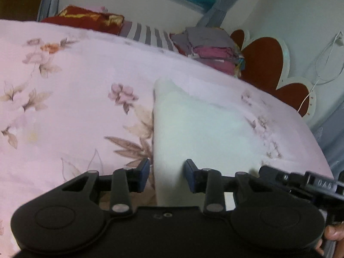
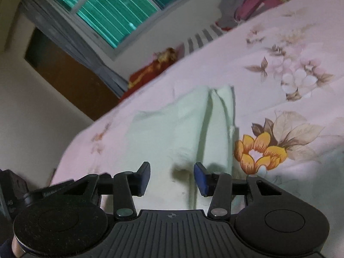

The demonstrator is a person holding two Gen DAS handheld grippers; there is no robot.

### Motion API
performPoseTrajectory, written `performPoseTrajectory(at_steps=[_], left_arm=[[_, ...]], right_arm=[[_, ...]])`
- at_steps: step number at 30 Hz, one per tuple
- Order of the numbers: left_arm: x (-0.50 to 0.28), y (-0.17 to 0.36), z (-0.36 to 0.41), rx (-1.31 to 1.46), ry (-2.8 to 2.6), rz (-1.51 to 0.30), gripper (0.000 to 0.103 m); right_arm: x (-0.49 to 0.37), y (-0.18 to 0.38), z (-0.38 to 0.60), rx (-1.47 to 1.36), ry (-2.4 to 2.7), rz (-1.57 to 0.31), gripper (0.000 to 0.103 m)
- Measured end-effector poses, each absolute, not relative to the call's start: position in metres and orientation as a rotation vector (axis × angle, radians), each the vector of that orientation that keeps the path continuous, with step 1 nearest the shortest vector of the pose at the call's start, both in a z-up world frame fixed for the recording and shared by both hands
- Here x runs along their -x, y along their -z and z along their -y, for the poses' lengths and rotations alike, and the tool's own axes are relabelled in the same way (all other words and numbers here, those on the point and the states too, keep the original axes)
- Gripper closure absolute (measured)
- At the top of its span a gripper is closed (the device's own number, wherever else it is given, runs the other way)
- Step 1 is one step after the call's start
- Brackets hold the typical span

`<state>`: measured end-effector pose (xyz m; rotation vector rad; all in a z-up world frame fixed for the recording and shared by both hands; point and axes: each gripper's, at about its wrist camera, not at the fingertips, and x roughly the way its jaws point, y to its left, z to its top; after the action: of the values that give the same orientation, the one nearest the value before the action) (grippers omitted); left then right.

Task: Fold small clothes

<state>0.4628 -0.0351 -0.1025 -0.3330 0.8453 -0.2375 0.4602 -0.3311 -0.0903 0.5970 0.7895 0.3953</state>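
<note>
A pale green folded garment [image 1: 193,124] lies flat on the pink floral bedspread [image 1: 64,86]. My left gripper [image 1: 167,172] stands open over the garment's near left edge; the cloth shows in the gap and the blue pads [image 1: 144,171] do not press on it. In the right wrist view the same garment [image 2: 172,124] has a long fold crease. My right gripper [image 2: 172,177] is open just above its near end, with nothing pinched. Part of the right gripper's body [image 1: 301,182] shows at the right of the left wrist view, with a hand's fingertips [image 1: 333,232] below it.
A stack of folded clothes [image 1: 210,51] sits at the far side of the bed by a striped cloth [image 1: 150,34] and a red blanket [image 1: 86,19]. A headboard with red heart shapes [image 1: 264,58] and a white cable [image 1: 322,64] are at the right. The bed edge [image 2: 71,142] drops off on the left.
</note>
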Motion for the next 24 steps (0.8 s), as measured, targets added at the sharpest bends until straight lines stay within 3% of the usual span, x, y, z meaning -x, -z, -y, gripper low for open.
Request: performPoseTrajectory(at_steps=[10,13,14,15,16,24], left_arm=[[-0.469,0.117,0.043,0.28,0.298,-0.876,0.067],[-0.471,0.107,0.033,0.282,0.315,-0.793,0.067],[-0.474,0.107,0.031,0.283,0.318,-0.781,0.068],[-0.479,0.109,0.032,0.273,0.33,-0.797,0.068],[-0.483,0.111,0.034,0.26,0.347,-0.81,0.069],[-0.476,0.088,0.05,0.221,0.424,-0.76,0.074]], right_arm=[[-0.479,0.099,0.307,-0.492,-0.388,-0.868,0.057],[-0.486,0.102,0.302,-0.471,-0.374,-0.883,0.057],[-0.487,0.103,0.302,-0.474,-0.374,-0.885,0.06],[-0.489,0.104,0.3,-0.47,-0.372,-0.89,0.082],[-0.49,0.106,0.3,-0.466,-0.374,-0.902,0.088],[-0.477,0.075,0.309,-0.413,-0.345,-0.82,0.093]])
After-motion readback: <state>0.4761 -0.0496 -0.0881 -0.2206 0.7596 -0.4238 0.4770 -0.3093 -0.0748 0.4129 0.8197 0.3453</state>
